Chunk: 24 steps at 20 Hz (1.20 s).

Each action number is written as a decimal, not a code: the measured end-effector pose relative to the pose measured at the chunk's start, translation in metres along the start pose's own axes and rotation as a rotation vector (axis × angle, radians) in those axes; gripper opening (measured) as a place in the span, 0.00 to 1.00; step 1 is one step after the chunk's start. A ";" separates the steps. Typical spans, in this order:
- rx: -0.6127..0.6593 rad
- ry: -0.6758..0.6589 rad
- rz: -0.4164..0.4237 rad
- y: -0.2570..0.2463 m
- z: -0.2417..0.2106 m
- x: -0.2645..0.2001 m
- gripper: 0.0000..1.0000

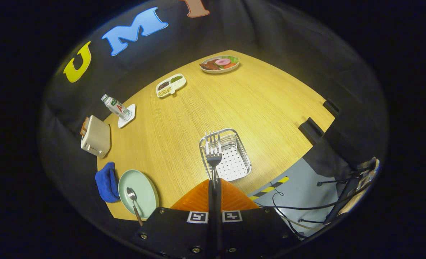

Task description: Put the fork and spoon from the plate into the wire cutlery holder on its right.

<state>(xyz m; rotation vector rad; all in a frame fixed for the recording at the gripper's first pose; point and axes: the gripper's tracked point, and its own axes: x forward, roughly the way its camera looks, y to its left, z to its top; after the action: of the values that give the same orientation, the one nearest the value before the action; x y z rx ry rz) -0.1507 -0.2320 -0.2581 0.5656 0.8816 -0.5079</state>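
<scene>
With orange fingers [202, 198] pinched on the fork [213, 153], seemingly above the wire cutlery holder [243, 158], lower tines-first and release inside, then fetch the spoon [133, 201] on the green plate [146, 187], near left

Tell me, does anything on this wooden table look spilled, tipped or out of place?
Nothing stands out. The gripper is shut on the silver metal fork, held above the wire cutlery holder; the silver metal spoon lies on the pale green round plate.
</scene>
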 end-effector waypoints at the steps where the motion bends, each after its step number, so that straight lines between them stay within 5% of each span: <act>1: 0.007 0.028 -0.009 -0.003 -0.002 0.002 0.00; 5: -0.012 0.082 -0.075 -0.015 0.004 0.011 0.01; 7: -0.022 0.070 -0.084 -0.015 0.010 0.008 0.08; 10: -0.029 0.030 -0.114 -0.021 0.023 0.002 0.42; 11: -0.031 0.018 -0.116 -0.020 0.027 0.001 0.47; 12: -0.035 0.007 -0.123 -0.021 0.028 0.000 0.65; 24: -0.280 -0.205 -0.106 0.034 0.053 -0.039 0.66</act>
<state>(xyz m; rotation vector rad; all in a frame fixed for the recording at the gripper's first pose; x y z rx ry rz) -0.1202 -0.2335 -0.1911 0.2081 0.7725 -0.5181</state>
